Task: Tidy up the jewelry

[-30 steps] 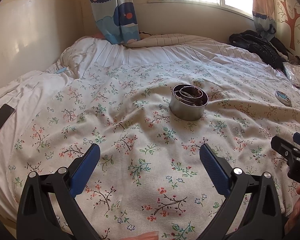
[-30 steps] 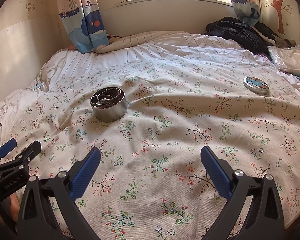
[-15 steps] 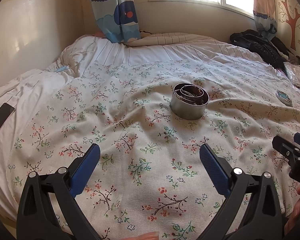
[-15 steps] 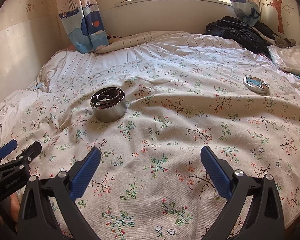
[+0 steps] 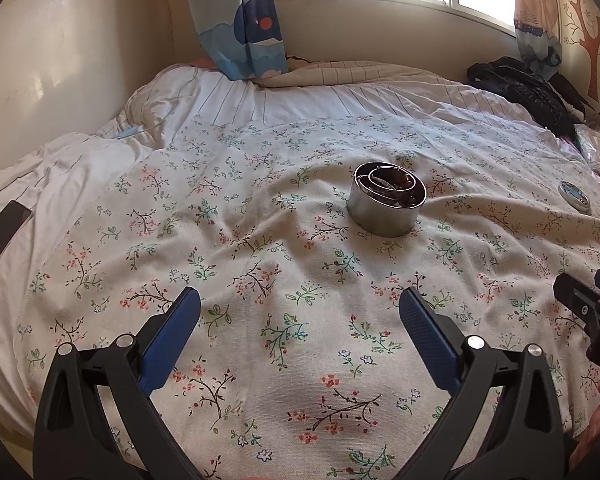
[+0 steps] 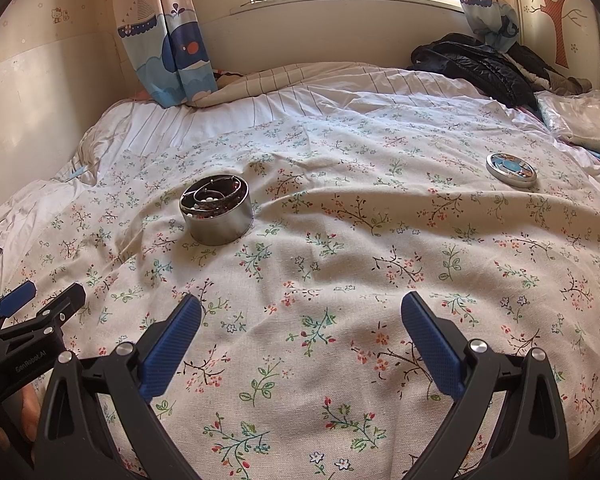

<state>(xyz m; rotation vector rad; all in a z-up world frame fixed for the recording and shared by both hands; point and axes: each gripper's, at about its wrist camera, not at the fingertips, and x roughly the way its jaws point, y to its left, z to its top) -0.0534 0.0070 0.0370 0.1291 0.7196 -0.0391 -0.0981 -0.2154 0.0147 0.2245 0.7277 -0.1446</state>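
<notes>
A round silver tin (image 5: pixel 386 206) stands open on the floral bedspread, with bangles and beads inside; it also shows in the right wrist view (image 6: pixel 217 213). Its round lid (image 6: pixel 511 169) with a blue picture lies apart to the right, also seen in the left wrist view (image 5: pixel 574 196). My left gripper (image 5: pixel 300 320) is open and empty, low over the spread, well short of the tin. My right gripper (image 6: pixel 302 324) is open and empty, to the right of the left one.
A black jacket (image 6: pixel 476 66) and a clear plastic bag (image 6: pixel 576 120) lie at the far right of the bed. A striped pillow (image 6: pixel 300 76) and whale curtain (image 6: pixel 172 48) are at the back. A wall runs along the left.
Both grippers stay open and nearly still; the views have shifted only slightly.
</notes>
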